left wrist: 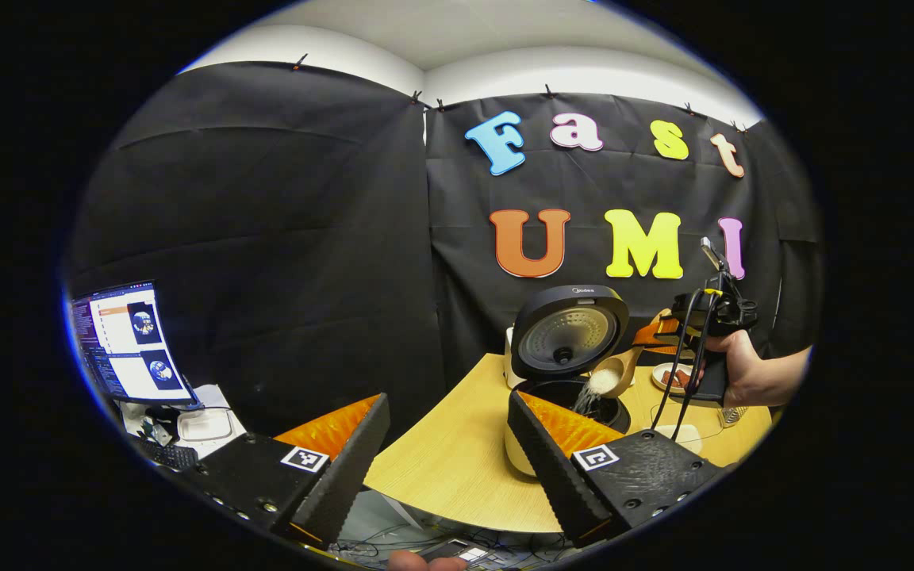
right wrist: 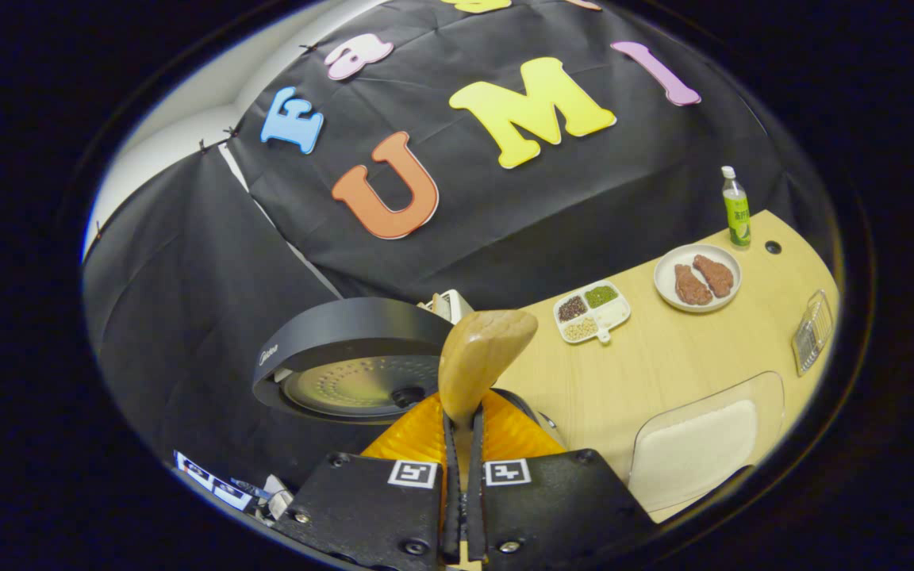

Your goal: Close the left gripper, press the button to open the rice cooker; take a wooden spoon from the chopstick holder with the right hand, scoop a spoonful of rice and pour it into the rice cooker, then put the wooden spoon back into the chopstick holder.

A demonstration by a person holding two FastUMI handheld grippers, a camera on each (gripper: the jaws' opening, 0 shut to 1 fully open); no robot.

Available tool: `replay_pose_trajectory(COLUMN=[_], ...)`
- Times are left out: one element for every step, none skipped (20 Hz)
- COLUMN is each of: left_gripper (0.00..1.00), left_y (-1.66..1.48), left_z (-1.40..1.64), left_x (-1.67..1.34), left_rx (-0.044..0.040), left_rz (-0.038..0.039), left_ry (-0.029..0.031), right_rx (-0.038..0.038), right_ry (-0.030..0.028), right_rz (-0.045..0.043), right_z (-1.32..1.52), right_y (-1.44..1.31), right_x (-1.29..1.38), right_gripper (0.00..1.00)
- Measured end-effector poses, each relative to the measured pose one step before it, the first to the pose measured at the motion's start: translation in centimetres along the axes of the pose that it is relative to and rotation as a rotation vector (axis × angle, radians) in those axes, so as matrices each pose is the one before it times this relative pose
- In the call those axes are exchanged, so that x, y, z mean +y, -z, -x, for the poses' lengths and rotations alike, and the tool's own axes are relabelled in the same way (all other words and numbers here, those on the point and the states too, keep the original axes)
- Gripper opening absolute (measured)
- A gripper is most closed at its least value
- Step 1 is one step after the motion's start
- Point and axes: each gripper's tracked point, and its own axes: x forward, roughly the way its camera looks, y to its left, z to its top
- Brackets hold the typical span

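On the wooden worktop point(left wrist: 457, 460), toward its far left, we see the rice cooker point(left wrist: 564, 396) with its lid point(left wrist: 570, 329) standing open and upright. Across in the right gripper view, a clear container of rice point(right wrist: 703, 444) sits at the near right edge of the worktop, a round plate point(right wrist: 697, 277) with two brown pieces lies farther off, a divided tray of beans point(right wrist: 593, 309) is just left of it, and a green bottle point(right wrist: 736, 208) stands at the far edge. Our left claw point(left wrist: 449, 452) hangs near the cooker with its fingers spread wide apart, holding nothing. Our right claw point(right wrist: 463, 476) has both fingers pressed on the handle of the wooden spoon point(right wrist: 479, 357), whose bowl sticks up ahead of it. From the left gripper view we see that spoon point(left wrist: 614, 377) tipped above the cooker's open pot, and white rice point(left wrist: 592, 396) falling from it into the pot, with a hand point(left wrist: 754, 373) holding the right claw's grip.
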Motion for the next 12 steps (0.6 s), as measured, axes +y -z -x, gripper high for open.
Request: replay_pose_trajectory(left_gripper=[0.96,0.96,0.96,0.96,0.96,0.96,0.96,0.96,0.96,0.96,0.96,0.96], left_y=[0.063,0.009,0.023,0.071,0.048,0.027,0.096,-0.081,-0.021,0.048,-0.016,-0.038], left_z=[-0.028,0.084,0.085,0.113,0.005,0.028,0.017,0.056,0.074,-0.026,0.098,0.058], left_x=[0.064,0.009,0.080,0.092,0.117,0.007,0.118,0.147,0.023,-0.056,0.054,-0.038], left_rx=[0.00000,-0.00093,-0.00025,0.00009,0.00035,0.00146,0.00284,-0.00141,-0.00132,-0.00102,0.00009,-0.00089], left_rz=[-0.00130,-0.00098,-0.00019,0.00009,0.00229,0.00168,-0.00123,-0.00117,0.00083,0.00124,-0.00028,-0.00072], left_ry=[-0.00145,-0.00094,-0.00041,-0.00145,0.00011,0.00109,-0.00096,-0.00037,0.00041,0.00120,0.00193,0.00221], right_rx=[-0.00017,-0.00201,-0.00192,-0.00158,-0.00319,-0.00297,-0.00273,-0.00401,-0.00532,-0.00365,-0.00254,-0.00222], right_ry=[0.00013,0.00039,0.00076,0.00227,0.00256,0.00349,0.00457,0.00603,0.00449,0.00446,0.00261,0.00085], right_rz=[0.02917,0.02520,0.01749,0.01145,0.01137,0.01693,0.02099,0.02365,0.02540,0.02105,0.01771,0.01552], right_z=[0.115,-0.015,0.063,0.016,0.066,0.013,0.104,0.071,0.045,0.051,-0.026,-0.006], right_y=[-0.164,-0.111,-0.004,-0.018,-0.037,-0.120,0.015,-0.042,-0.003,-0.054,0.056,-0.004], right_x=[0.115,0.106,0.059,0.091,0.131,0.085,0.136,-0.014,0.127,0.120,0.081,0.162], right_gripper=[0.09,0.09,0.09,0.09,0.09,0.09,0.09,0.09,0.09,0.09,0.09,0.09])
